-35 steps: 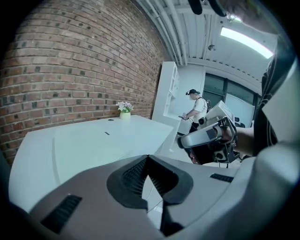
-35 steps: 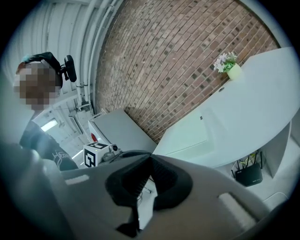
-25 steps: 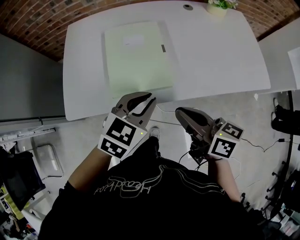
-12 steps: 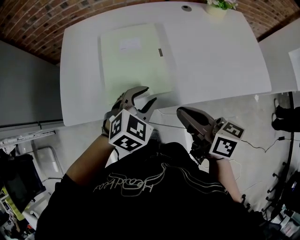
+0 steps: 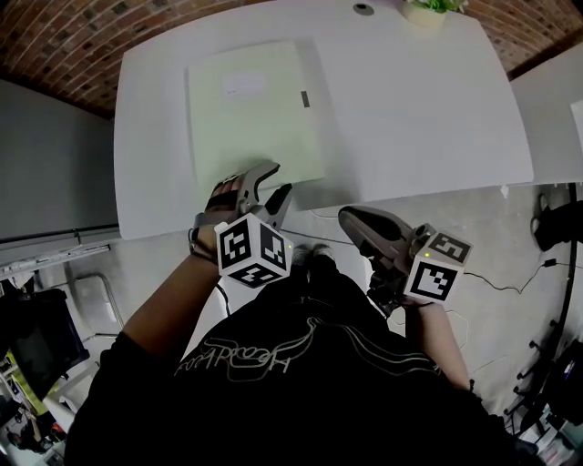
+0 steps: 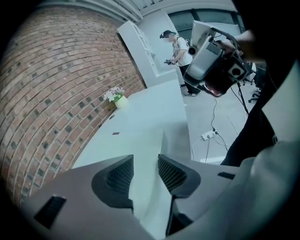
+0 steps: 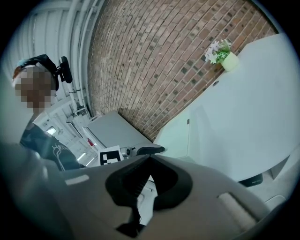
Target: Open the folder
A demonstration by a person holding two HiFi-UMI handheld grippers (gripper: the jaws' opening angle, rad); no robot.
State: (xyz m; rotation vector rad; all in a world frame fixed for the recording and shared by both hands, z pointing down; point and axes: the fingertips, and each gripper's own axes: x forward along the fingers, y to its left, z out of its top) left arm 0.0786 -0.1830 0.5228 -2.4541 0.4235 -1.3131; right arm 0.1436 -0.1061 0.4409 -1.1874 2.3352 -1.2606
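Observation:
A pale green folder (image 5: 250, 109) lies shut and flat on the white table (image 5: 410, 109), with a small grey tab near its right edge. My left gripper (image 5: 273, 179) points down at the folder's near edge, by the near right corner. Its jaws are opening, and in the left gripper view (image 6: 145, 171) the folder (image 6: 140, 140) shows in the gap between the ribbed pads (image 6: 121, 176), which do not press on it. My right gripper (image 5: 348, 218) hangs shut in front of the table's near edge, holding nothing; in its own view (image 7: 149, 158) the folder (image 7: 177, 136) lies ahead.
A small pot of flowers (image 5: 428, 9) and a round grommet (image 5: 364, 9) sit at the table's far edge. A grey cabinet (image 5: 55, 164) stands to the left and a brick wall (image 6: 56, 93) behind. Another person (image 6: 177, 44) stands far off. Cables (image 6: 208, 136) lie on the floor.
My left gripper came down and forward to the folder's near edge, rolled over, and its jaws spread apart. The right gripper stayed almost where it was, still shut.

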